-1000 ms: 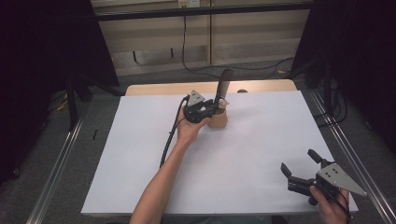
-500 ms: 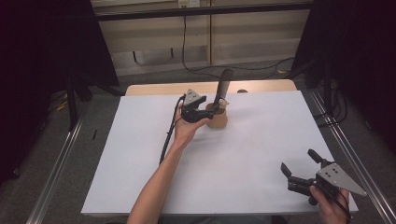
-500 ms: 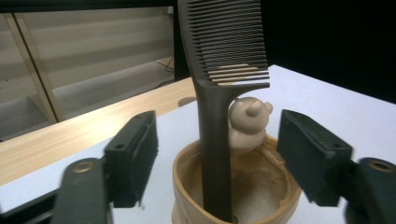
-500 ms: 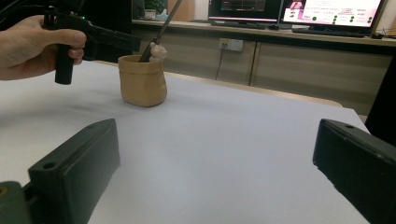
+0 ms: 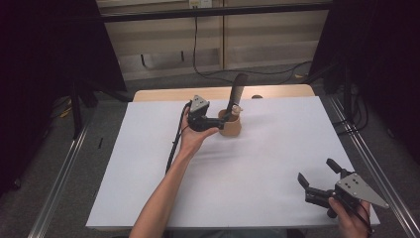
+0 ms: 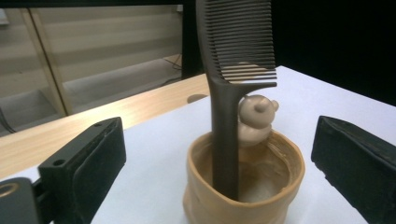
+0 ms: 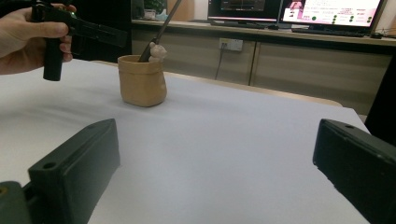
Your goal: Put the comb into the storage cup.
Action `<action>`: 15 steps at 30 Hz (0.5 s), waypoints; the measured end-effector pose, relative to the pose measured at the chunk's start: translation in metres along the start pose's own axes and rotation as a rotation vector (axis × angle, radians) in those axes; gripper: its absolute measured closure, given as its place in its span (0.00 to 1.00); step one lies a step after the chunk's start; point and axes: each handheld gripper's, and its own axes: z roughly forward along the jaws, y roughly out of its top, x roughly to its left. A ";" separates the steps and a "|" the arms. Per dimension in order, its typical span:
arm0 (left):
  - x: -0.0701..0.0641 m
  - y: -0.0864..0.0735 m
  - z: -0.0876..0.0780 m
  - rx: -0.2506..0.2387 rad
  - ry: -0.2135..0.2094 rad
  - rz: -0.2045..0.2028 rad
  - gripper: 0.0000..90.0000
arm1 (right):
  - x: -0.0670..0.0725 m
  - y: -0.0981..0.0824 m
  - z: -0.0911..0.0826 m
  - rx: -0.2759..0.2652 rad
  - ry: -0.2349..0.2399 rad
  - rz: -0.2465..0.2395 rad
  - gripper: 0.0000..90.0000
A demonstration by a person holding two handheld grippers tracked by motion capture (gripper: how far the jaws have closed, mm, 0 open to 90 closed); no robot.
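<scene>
Comb [image 6: 227,116] stands handle-down in tan cup [image 6: 243,186], leaning on rim. Left gripper [image 5: 220,119] jaws just opened, clear of it; right gripper [image 5: 319,181] agape, idle. Risk: withdrawing jaw clips comb, tipping cup.

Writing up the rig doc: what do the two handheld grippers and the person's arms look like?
Both are black handheld units. The left gripper and right gripper each carry a grey three-cornered plate with small holes on top. The jaws are thick, blocky black pads with a round hole near the base. A black cable trails from the left one along the forearm. The person's forearms are bare, with no sleeves or gloves.
</scene>
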 end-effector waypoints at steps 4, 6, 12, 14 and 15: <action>-0.003 0.003 -0.003 -0.004 0.004 0.028 0.03 | -0.001 0.000 -0.001 0.003 -0.008 0.004 0.00; -0.005 0.005 -0.005 -0.017 0.003 0.032 0.03 | -0.002 -0.001 0.000 0.003 -0.006 0.005 0.00; -0.011 0.006 -0.016 -0.025 0.008 0.059 0.03 | -0.003 -0.001 -0.001 0.000 -0.011 0.014 0.00; -0.012 0.006 -0.020 -0.024 -0.004 0.063 0.03 | -0.003 -0.001 0.000 -0.001 -0.010 0.012 0.00; -0.012 0.006 -0.023 -0.031 -0.003 0.073 0.03 | -0.003 -0.001 0.000 0.000 -0.011 0.014 0.00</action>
